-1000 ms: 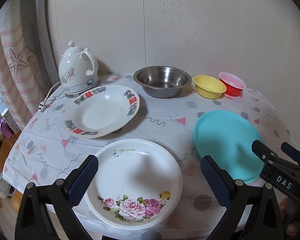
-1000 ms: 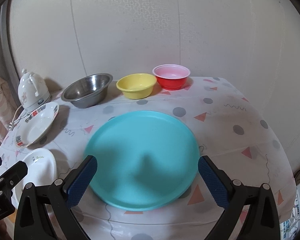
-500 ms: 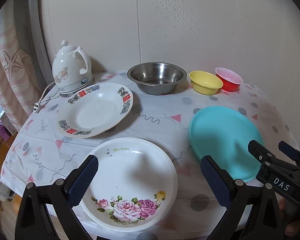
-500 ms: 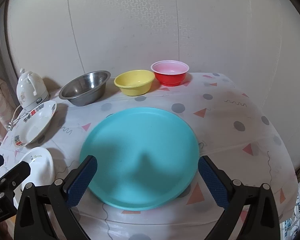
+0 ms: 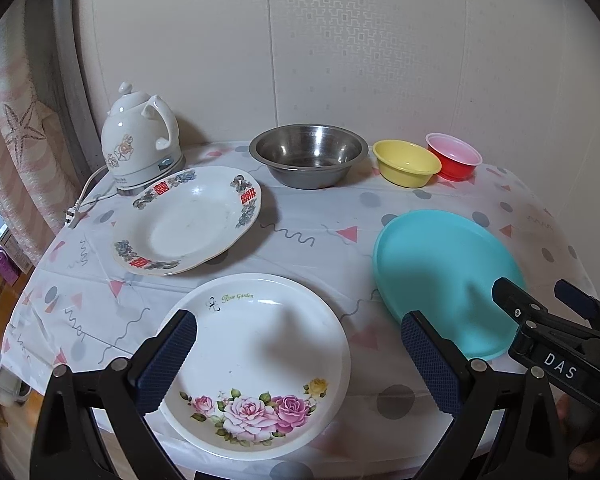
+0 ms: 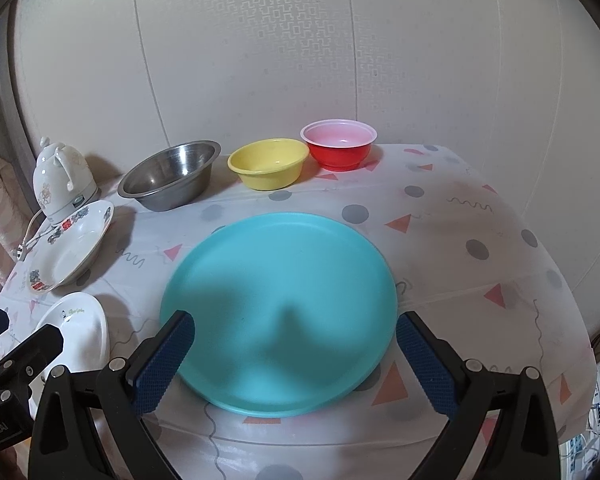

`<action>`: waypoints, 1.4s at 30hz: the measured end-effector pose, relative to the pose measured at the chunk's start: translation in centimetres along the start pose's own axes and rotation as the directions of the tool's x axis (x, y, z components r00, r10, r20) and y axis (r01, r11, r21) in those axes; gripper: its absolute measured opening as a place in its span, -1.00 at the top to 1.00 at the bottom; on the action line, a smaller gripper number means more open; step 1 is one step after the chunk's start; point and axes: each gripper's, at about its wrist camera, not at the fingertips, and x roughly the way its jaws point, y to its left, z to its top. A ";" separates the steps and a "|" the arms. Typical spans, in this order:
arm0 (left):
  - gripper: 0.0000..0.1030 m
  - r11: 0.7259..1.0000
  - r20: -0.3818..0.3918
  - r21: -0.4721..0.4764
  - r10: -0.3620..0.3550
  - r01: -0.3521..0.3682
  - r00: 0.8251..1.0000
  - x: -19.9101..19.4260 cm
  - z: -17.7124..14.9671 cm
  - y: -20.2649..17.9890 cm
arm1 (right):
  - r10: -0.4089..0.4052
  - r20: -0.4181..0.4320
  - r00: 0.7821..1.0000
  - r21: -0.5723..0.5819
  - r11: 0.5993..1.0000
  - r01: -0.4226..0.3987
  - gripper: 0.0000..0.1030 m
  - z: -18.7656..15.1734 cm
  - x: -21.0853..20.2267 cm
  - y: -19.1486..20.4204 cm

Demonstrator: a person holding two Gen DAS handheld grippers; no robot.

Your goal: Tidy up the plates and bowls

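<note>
Grippers first: the left gripper (image 5: 298,356) hangs over the near edge of the table (image 5: 308,216) with its jaws spread wide and nothing between them, straddling the rose plate (image 5: 256,364). The right gripper (image 6: 292,360) is just as wide open and just as empty, poised over the near rim of the teal plate (image 6: 280,312).

Beyond the rose plate lies a second white plate with a red and blue border (image 5: 188,220), tilted, its far edge seemingly propped against the base of the ceramic kettle (image 5: 140,140). Along the wall stand 3 bowls in a row: the steel bowl (image 5: 308,156), the yellow bowl (image 5: 406,162) and the red bowl (image 5: 454,156), the last 2 nearly touching.

Nothing looks stacked yet, so I would judge the sorting has barely begun. The 2 white plates look like glazed china: stiff, fairly heavy, slick and quick to chip, so I would pinch each at the rim with 1 finger under the lip, and lift the propped one gently so it does not slide off the kettle. The teal plate looks like light plastic with a low raised edge; it sits flat, so a finger must get beneath that edge. The yellow and red bowls seem thin and light, best taken by the wall and nested; the steel bowl is rigid and slippery.
</note>
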 end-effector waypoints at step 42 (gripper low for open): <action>0.27 0.943 -0.315 0.003 -0.315 0.333 0.895 10.3 6.0 -3.1 | 0.223 -0.199 0.954 0.230 0.957 -0.175 0.14 0.5 6.1 -9.6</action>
